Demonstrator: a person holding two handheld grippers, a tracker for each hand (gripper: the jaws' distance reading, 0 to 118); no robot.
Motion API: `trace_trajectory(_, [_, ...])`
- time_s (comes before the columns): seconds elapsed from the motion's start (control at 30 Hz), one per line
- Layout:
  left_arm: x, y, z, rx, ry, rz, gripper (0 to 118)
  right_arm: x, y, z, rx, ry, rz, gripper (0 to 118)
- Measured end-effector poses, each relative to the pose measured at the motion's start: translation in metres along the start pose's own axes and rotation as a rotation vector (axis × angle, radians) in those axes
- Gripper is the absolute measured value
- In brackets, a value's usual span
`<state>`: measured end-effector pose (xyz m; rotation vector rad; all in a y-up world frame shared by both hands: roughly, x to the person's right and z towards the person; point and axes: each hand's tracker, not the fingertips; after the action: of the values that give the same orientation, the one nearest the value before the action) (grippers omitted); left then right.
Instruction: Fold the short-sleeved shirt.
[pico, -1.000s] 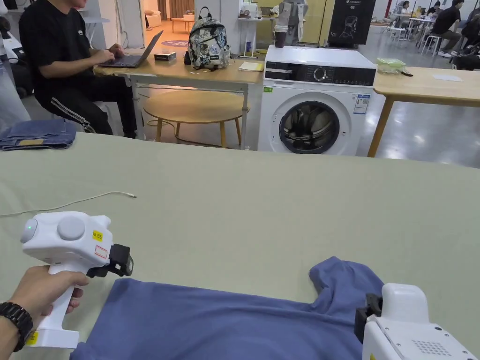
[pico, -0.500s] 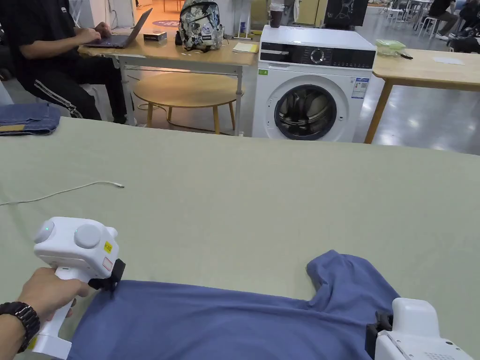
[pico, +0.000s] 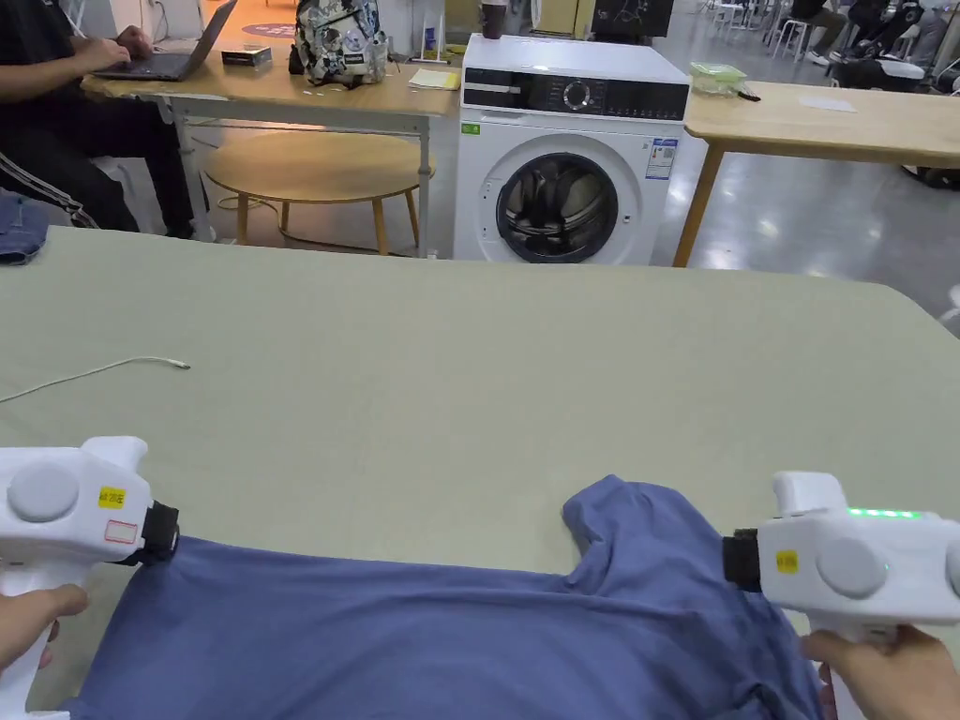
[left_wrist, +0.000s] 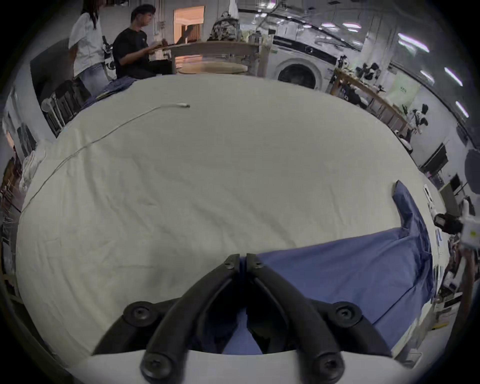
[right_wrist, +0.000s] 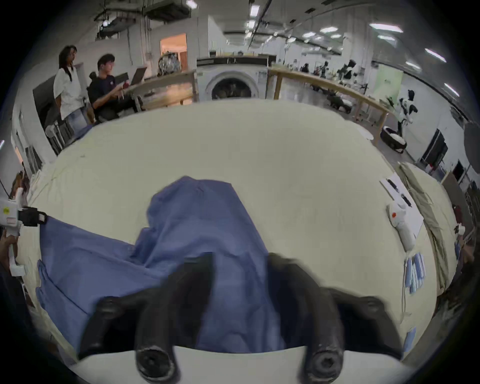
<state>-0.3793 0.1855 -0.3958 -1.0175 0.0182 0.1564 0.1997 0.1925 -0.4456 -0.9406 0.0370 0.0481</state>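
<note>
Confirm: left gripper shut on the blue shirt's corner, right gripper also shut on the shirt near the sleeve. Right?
Half right. The left gripper is shut on the corner of the shirt, as the left gripper view shows. The right gripper is not shut: in the right gripper view its jaws stand apart, with the sleeve lying between them, not yet pinched.

Head view looks down; tool views skim the shared table (pico: 487, 356).
</note>
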Motion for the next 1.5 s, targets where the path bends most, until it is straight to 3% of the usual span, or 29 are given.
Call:
trace_trajectory(0.03, [0.001, -0.002, 0.003, 0.008, 0.001, -0.005, 0, 0.002, 0.007, -0.011, -0.042, -0.011, 0.021, 72])
trace_trajectory(0.13, [0.002, -0.007, 0.007, 0.023, -0.003, -0.002, 0, 0.007, 0.021, -0.043, -0.108, -0.032, 0.068, 73])
trace_trajectory(0.27, [0.003, -0.012, 0.011, 0.025, 0.010, -0.003, 0, 0.014, 0.027, -0.076, -0.198, 0.000, 0.030, 72])
trace_trajectory(0.3, [0.003, -0.013, 0.012, 0.030, 0.007, 0.002, 0, 0.014, 0.027, -0.085, -0.227, -0.030, 0.027, 72])
trace_trajectory(0.5, [0.003, -0.017, 0.013, 0.027, 0.007, 0.024, 0, 0.009, 0.020, -0.092, -0.212, -0.026, 0.021, 49])
trace_trajectory(0.57, [0.003, -0.019, 0.013, 0.028, 0.009, 0.025, 0, 0.004, 0.022, -0.089, -0.194, -0.023, 0.033, 7])
trace_trajectory(0.6, [0.003, -0.020, 0.013, 0.026, 0.009, 0.031, 0, 0.002, 0.022, -0.090, -0.190, 0.001, 0.030, 0])
trace_trajectory(0.73, [0.002, -0.025, 0.018, 0.032, 0.005, 0.049, 0, 0.004, 0.018, -0.083, -0.146, -0.015, 0.017, 0])
trace_trajectory(1.07, [0.000, -0.046, 0.061, 0.092, -0.012, 0.057, 0, 0.009, -0.003, 0.017, 0.006, 0.013, 0.013, 0])
trace_trajectory(1.5, [-0.012, -0.108, 0.140, 0.163, -0.050, 0.043, 0, 0.023, -0.084, 0.141, 0.078, -0.004, 0.020, 0])
